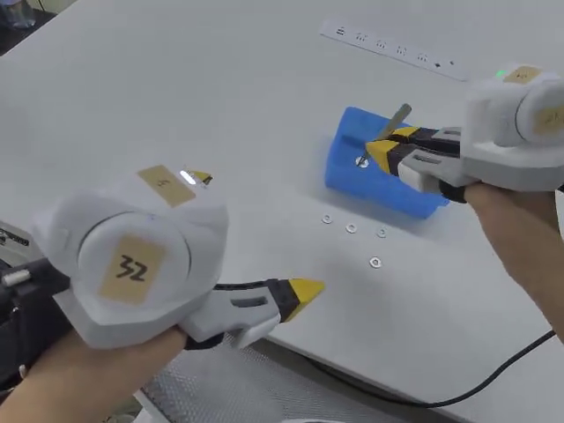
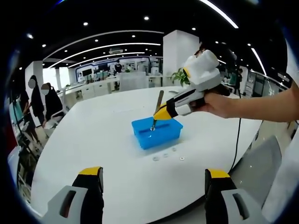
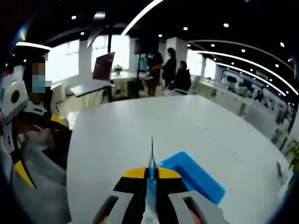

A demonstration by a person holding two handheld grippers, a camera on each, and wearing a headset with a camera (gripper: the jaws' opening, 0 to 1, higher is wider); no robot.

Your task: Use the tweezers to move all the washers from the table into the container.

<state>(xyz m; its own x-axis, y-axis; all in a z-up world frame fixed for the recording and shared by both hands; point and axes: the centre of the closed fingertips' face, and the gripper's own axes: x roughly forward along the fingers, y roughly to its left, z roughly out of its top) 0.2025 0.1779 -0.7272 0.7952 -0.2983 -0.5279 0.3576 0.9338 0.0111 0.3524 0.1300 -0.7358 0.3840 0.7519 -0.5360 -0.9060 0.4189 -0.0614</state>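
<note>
white table (image 1: 176, 106) in open office, strip lights overhead, people (image 3: 170, 65) standing far off. four washers (image 1: 351, 228) loose on table just beside blue container (image 1: 379, 189). right gripper (image 1: 388, 143) jaws pinching tweezers (image 1: 394, 121), tips down in container. left gripper (image 2: 154, 175) jaws spread, near table edge.

White tabletop (image 1: 220, 115); power strip (image 1: 397, 51) near its far edge; black cable (image 1: 458, 392) along the near edge; plant (image 2: 176, 77) beyond the tabletop; people (image 3: 169, 65) standing further back; ceiling lights (image 2: 117, 46) on.
</note>
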